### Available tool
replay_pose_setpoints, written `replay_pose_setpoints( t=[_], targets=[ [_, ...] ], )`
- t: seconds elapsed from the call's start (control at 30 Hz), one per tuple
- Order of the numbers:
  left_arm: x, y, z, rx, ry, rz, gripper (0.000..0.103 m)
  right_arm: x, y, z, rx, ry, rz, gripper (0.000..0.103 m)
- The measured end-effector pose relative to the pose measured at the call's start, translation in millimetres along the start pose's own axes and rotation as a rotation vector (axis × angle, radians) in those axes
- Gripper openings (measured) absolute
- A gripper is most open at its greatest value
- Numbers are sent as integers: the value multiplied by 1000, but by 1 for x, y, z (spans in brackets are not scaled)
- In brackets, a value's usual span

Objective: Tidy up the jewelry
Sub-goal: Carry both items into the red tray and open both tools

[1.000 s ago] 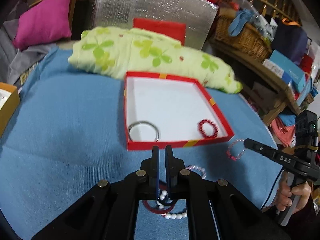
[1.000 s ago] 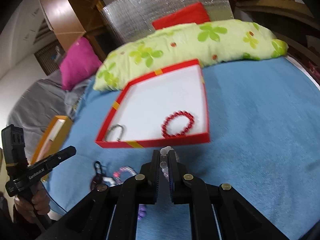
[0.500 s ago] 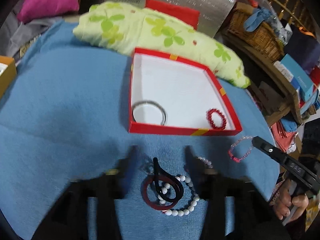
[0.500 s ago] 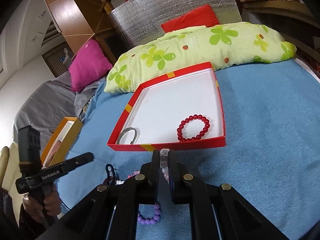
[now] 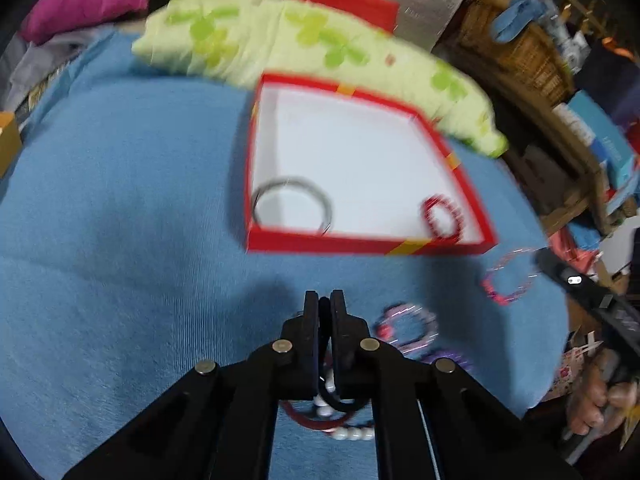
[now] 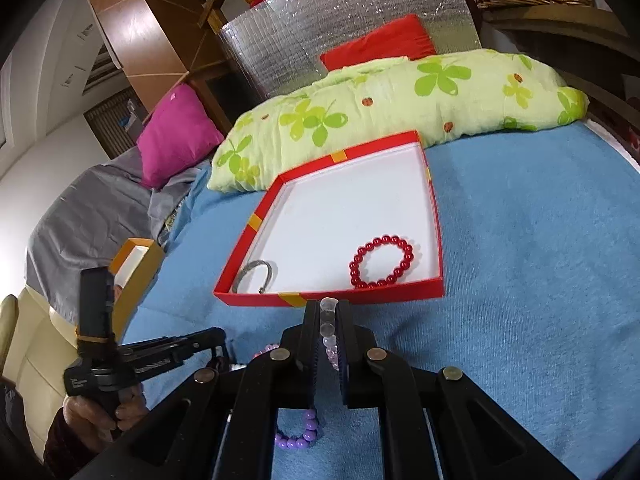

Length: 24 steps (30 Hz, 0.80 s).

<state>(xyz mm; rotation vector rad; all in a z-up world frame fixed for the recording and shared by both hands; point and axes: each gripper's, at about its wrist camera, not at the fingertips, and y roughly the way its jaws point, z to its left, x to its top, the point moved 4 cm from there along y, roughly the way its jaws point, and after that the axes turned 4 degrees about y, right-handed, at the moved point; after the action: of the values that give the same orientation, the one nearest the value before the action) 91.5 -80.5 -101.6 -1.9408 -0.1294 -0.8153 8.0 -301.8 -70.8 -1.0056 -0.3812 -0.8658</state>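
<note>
A clear-and-pink bead bracelet [image 6: 329, 332] is pinched in the closed jaws of the right gripper [image 6: 329, 312], just before the near wall of the red box [image 6: 360, 296]. Inside lie a red bead bracelet [image 6: 382, 262] and a silver bangle [image 6: 258, 276]. The left gripper [image 5: 324, 308] has its jaws closed on a black loop [image 5: 340, 402] over a heap of jewelry on the blue bedcover [image 5: 120, 220]

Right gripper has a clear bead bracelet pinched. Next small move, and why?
Probably carry it forward over the red box and open. The right gripper is shut on the clear bead bracelet, just short of the box's near wall, and the white floor behind the red bead bracelet is bare.
</note>
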Motion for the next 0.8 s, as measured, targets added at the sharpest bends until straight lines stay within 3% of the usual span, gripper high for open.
replay_pose_setpoints(
  t=[0.13, 0.37, 0.57, 0.8],
  targets=[
    [18, -32, -18, -50, 57, -108, 6, 12, -4, 7, 42, -6, -43, 9],
    [63, -39, -28, -58, 77, -177, 6, 42, 23, 17, 122, 42, -49, 9],
    [95, 14, -18, 43, 104, -128, 6, 58, 69, 22, 118, 66, -7, 9],
    [122, 74, -19, 85, 119, -62, 6, 73, 130, 2, 92, 132, 71, 9]
  ],
)
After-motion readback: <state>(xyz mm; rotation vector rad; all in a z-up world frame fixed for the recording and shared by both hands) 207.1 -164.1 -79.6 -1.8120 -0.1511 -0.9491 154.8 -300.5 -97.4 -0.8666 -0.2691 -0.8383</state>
